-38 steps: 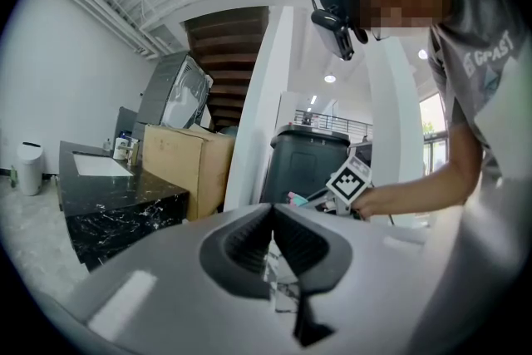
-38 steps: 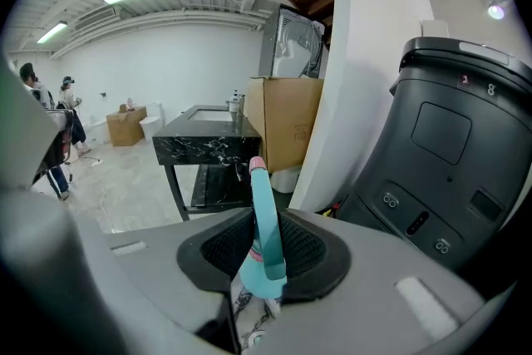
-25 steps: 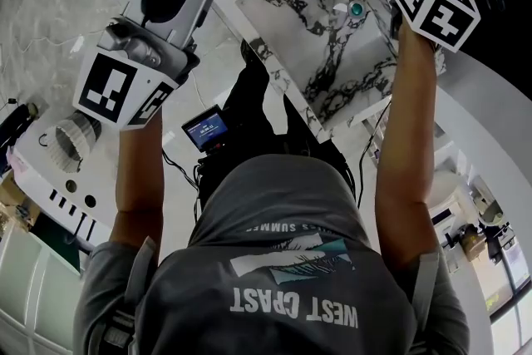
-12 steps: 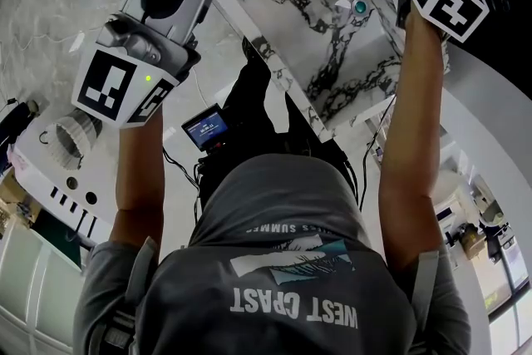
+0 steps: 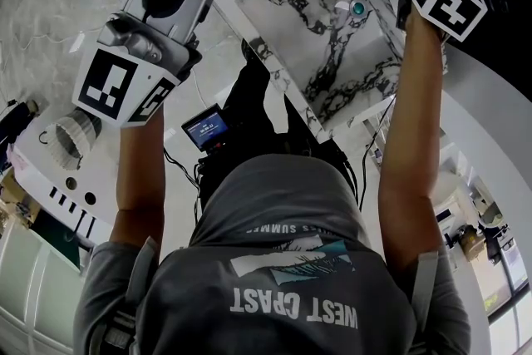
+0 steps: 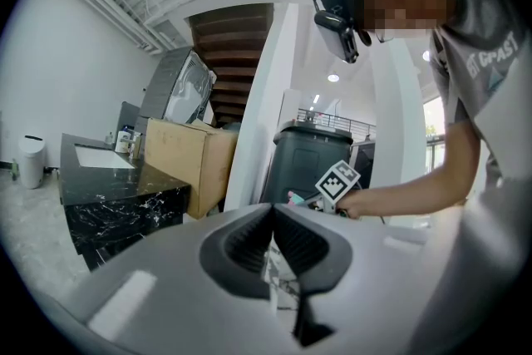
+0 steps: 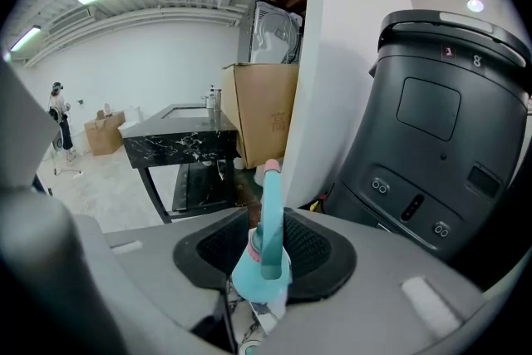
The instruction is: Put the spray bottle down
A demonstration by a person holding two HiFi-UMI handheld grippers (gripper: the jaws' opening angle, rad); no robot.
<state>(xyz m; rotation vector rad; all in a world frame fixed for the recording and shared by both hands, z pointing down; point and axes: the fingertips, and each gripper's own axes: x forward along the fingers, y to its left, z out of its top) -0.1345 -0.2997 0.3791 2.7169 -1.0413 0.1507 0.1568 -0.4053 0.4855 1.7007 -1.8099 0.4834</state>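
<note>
**Bottle between parted jaws over the table**

The spray bottle (image 7: 261,266) is seen upright between the jaws of the right gripper (image 7: 266,216), its turquoise head and long nozzle pointing away from the camera. These jaws have just been opening and are now held fairly wide, one pad on each side of the bottle; the pads appear to be clear of it. Veined marble of the table (image 5: 332,54) is seen just below the bottle, though its base is hidden, so contact with the top cannot be told. In the head view the bottle is placed at the table's far end, at the upper edge of the picture, near a small teal ring (image 5: 357,8) set in the marble.

The left gripper (image 6: 273,208) is held off the table's left side, well apart from the bottle. Its jaws are brought together at the tips and nothing is gripped between them.
</note>
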